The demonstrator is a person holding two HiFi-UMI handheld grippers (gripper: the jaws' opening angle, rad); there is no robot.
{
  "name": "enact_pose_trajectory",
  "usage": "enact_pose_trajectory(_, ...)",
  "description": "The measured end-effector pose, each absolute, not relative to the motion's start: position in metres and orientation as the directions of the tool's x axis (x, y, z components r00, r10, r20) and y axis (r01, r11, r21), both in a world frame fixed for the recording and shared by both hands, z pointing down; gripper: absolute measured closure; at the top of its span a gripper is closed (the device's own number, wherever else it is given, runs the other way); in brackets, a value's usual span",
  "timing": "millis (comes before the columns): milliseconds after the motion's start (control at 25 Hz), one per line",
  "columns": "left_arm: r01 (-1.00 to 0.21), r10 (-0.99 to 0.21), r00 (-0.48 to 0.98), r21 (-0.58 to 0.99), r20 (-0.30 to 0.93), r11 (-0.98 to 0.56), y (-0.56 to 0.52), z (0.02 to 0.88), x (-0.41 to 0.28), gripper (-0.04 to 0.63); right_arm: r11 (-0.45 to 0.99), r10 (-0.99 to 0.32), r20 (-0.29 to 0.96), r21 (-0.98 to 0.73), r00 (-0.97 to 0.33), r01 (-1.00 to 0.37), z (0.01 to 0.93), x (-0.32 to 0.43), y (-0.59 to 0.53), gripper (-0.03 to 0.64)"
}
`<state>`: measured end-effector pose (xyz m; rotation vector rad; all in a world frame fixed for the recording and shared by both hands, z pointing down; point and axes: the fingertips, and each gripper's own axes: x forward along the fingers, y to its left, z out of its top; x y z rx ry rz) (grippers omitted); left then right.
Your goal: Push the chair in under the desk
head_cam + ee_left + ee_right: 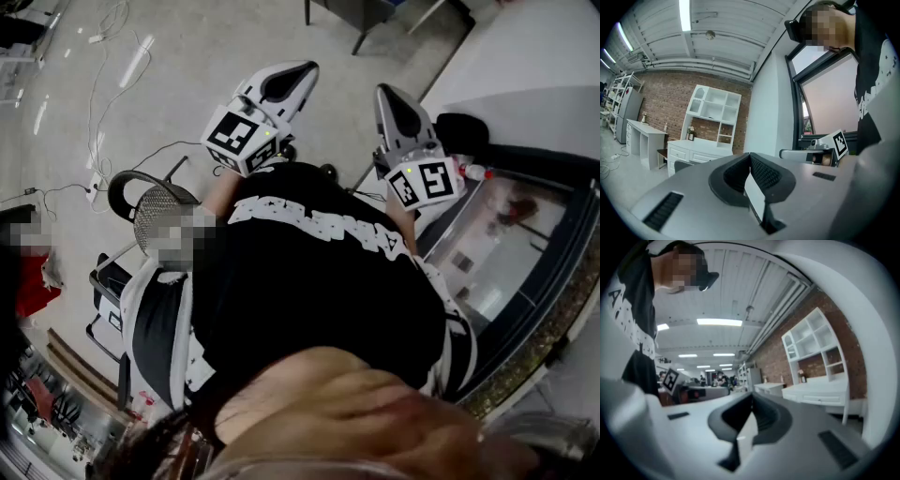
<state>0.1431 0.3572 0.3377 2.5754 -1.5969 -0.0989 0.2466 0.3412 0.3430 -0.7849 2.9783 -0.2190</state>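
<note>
Chair (157,214) first, since it sits furthest left in the head view: a dark office chair with a mesh back and a looped armrest, on the floor near the person's left side and well apart from both claws. Its base is hidden, so I can't see castors, but I'd judge it rolls and swivels easily and isn't heavy. The mesh will give under a push (no use pressing there). I'd go for the stiff rim along the top of the backrest, or the armrest loop, and push low and square so the seat doesn't spin away.

Moving right, the left gripper (286,82) is held level in front of the person's chest. In its own view the left claw (751,161) has its pads pressed together with nothing between them, looking out at a brick wall and white shelving.

The right gripper (401,108) is beside it, also level. Its pads (751,404) meet as well, and it holds nothing.

Furthest right is a white surface (539,66), which I take to be the desk, though I can't be sure from here.
</note>
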Motion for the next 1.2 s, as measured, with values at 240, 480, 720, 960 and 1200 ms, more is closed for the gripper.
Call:
enact_pose_trajectory(240,-0.894,-0.901,0.433,0.138,0.017,-0.427,0.359,0.338,0.151,0.558,0.862,-0.489,-0.047,-0.181,-0.871,-0.474,0.340,0.257,0.343,0.588)
enact_pose_trajectory(480,-0.891,-0.899,0.439,0.135,0.003,-0.434,0.357,0.342,0.171,0.558,0.866,-0.479,-0.056,-0.193,-0.876,-0.462,0.343,0.277,0.343,0.586)
enact_pose_trajectory(720,-0.893,-0.902,0.431,0.149,0.015,-0.424,0.354,0.348,0.195,0.558,0.872,-0.464,-0.055,-0.202,-0.884,-0.445,0.349,0.298,0.339,0.586)
enact_pose_trajectory(960,-0.910,-0.918,0.397,0.139,0.021,-0.390,0.359,0.355,0.196,0.558,0.878,-0.447,-0.051,-0.214,-0.893,-0.427,0.358,0.304,0.338,0.586)
enact_pose_trajectory(1200,-0.926,-0.932,0.360,0.133,0.032,-0.353,0.367,0.358,0.184,0.558,0.892,-0.418,-0.062,-0.219,-0.906,-0.396,0.360,0.293,0.340,0.586)
